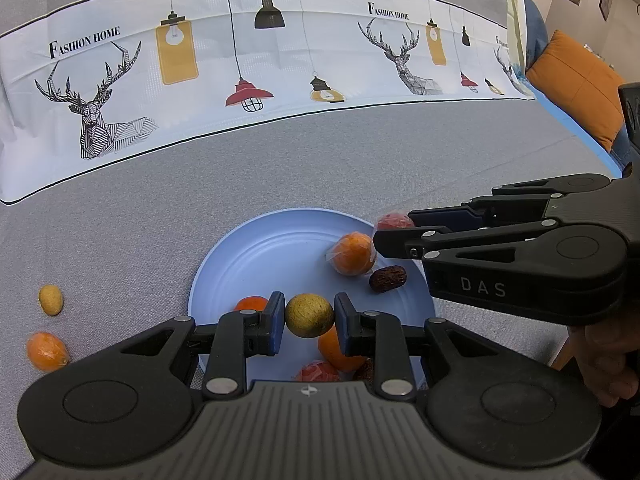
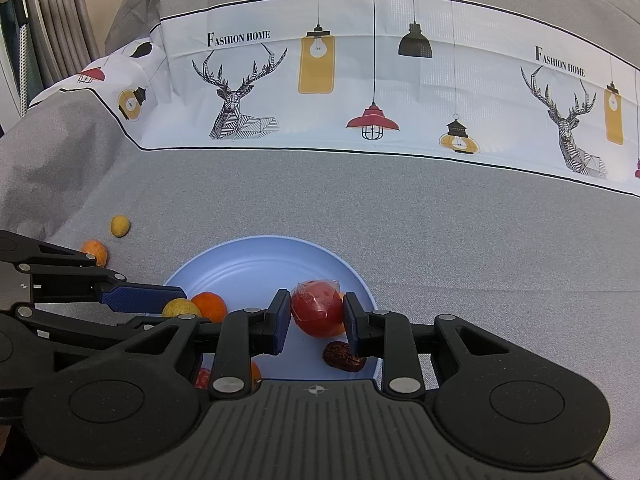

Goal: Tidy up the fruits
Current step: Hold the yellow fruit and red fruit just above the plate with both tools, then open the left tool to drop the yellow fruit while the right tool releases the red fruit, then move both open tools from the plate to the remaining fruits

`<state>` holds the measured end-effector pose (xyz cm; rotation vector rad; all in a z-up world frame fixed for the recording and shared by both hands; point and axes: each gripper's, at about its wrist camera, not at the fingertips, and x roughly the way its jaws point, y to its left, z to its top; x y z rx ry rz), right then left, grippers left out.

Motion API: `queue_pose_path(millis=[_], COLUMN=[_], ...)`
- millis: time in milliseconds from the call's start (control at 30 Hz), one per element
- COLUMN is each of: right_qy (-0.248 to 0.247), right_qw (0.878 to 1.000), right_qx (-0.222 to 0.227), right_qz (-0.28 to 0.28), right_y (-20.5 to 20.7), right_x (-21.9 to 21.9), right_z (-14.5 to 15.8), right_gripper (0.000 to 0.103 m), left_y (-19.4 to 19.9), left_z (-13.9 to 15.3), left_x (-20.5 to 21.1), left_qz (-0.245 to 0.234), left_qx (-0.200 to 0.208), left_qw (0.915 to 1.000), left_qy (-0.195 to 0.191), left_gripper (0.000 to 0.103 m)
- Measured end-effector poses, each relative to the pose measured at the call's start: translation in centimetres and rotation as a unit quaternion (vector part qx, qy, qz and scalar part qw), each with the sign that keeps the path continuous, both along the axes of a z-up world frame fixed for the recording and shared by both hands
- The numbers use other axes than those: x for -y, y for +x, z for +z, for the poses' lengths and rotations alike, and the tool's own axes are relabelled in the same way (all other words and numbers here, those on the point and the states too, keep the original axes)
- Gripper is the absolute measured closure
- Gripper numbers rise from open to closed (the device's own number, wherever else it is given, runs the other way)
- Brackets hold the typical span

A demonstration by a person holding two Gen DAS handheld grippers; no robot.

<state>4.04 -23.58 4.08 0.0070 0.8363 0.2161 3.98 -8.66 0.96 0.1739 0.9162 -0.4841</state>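
My left gripper (image 1: 309,316) is shut on a round yellow-green fruit (image 1: 309,315), held just above the near part of a light blue plate (image 1: 256,256). My right gripper (image 2: 317,314) is shut on a red fruit in clear wrap (image 2: 318,312) over the plate (image 2: 260,264). In the left wrist view the right gripper (image 1: 394,227) reaches in from the right with that red fruit (image 1: 394,221). On the plate lie a wrapped orange (image 1: 353,253), a dark date (image 1: 387,279), and more oranges and a red fruit half hidden under my left fingers.
A small yellow fruit (image 1: 51,300) and an orange (image 1: 46,351) lie on the grey cloth left of the plate. A white printed runner (image 1: 280,60) crosses the far side. An orange cushion (image 1: 576,84) sits at the far right.
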Motion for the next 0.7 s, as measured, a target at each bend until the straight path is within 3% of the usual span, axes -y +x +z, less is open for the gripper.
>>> queue_pose_path(millis=[300,367,467,700], right_qy=[-0.004,-0.003,-0.005,-0.005], right_qw=[1.000,1.000,1.000,1.000], right_qx=[0.001,0.002,0.005,0.006], right_qz=[-0.003,-0.005,-0.009,-0.012], right_y=[0.0,0.0,0.0,-0.1], right_x=[-0.1,0.0,0.1,0.1], right_z=[0.0,-0.1,0.0,0.0], right_gripper=[0.072,0.067,0.057,0.054], left_y=[0.0,-0.1,0.0,0.5], left_z=[0.0,0.1,0.4,1.0], left_x=[0.4,0.4,0.1,-1.2], left_qz=[-0.003,-0.002,0.005,0.045], left_qx=[-0.004,-0.003,0.000,0.013], left_qw=[1.0000,1.0000,0.9999,0.9989], left_qy=[0.000,-0.002,-0.009,-0.003], left_gripper=[0.072,0.064,0.063,0.062])
